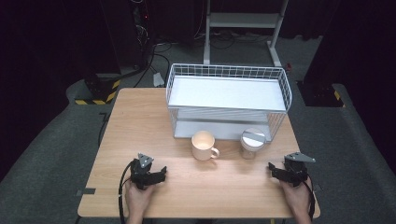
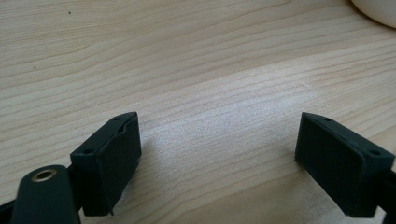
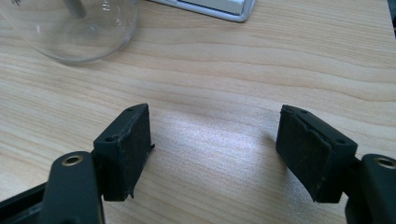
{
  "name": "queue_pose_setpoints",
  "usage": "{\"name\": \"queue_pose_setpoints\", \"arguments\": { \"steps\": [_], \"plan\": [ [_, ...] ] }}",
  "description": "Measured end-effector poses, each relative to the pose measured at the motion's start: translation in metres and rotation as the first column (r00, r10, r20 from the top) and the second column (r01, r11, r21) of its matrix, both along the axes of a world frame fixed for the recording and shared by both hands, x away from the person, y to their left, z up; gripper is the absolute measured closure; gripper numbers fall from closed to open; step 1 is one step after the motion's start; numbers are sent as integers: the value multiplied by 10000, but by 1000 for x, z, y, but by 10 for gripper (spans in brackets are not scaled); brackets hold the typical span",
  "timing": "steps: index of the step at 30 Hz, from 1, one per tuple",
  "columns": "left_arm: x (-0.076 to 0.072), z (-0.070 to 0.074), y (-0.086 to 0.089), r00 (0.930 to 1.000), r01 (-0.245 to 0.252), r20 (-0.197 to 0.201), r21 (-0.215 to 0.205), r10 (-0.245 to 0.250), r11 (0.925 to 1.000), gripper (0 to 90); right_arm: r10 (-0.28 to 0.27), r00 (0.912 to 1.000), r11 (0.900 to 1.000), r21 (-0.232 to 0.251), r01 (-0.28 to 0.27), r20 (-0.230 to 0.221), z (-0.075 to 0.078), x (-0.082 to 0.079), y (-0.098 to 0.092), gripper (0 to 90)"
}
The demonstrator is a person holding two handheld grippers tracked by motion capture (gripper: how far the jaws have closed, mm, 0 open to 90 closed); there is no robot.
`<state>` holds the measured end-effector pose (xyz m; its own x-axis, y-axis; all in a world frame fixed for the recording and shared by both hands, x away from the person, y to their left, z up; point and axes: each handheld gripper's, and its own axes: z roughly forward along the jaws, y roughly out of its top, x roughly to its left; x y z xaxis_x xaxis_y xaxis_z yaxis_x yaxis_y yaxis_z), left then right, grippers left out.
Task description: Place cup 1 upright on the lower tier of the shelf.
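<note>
Right now both grippers rest low on the wooden table (image 1: 140, 126), on the person's side of the white wire rack (image 1: 229, 100). Just in front of that rack stand a cream mug (image 1: 203, 145) and a glass jar (image 1: 252, 143) with a silvery lid, side by side but apart.

From the mug, the left gripper (image 1: 161, 173) sits nearer the person and off to the left, well apart from it. Its jaws are spread with bare wood between them; in the left gripper view (image 2: 219, 158) the mug is a pale curve at the top right corner (image 2: 376, 10), cut off by the frame.

The right gripper (image 1: 273, 170) lies nearer the person than the jar, a little to its right, not touching it. Its jaws also stand apart around nothing. In the right gripper view (image 3: 215, 149) the jar (image 3: 70, 28) shows its clear base at the top left, ahead of the left jaw, its upper part out of frame. A strip of the rack's grey base (image 3: 210, 8) crosses the top edge.

Each hand (image 1: 137, 198) is partly cut off at the bottom of the high view.
</note>
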<state>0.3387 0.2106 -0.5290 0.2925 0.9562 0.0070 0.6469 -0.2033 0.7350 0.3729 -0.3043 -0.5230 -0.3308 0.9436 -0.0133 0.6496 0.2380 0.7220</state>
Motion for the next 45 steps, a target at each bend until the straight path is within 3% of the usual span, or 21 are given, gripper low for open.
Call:
{"name": "queue_pose_setpoints", "arguments": {
  "steps": [26, 45],
  "plan": [
    [0, 0, 0, 10000, -23, -1, 2, 23, 10000, 157, 47, 10000, 10000, -35, -47, 31, 0, -3, 1, 265],
    [0, 0, 0, 10000, -81, 17, -18, 81, 10000, 160, 279, 9991, 9996, 72, -282, 307, 1, -19, 10, 253]
  ]
}}
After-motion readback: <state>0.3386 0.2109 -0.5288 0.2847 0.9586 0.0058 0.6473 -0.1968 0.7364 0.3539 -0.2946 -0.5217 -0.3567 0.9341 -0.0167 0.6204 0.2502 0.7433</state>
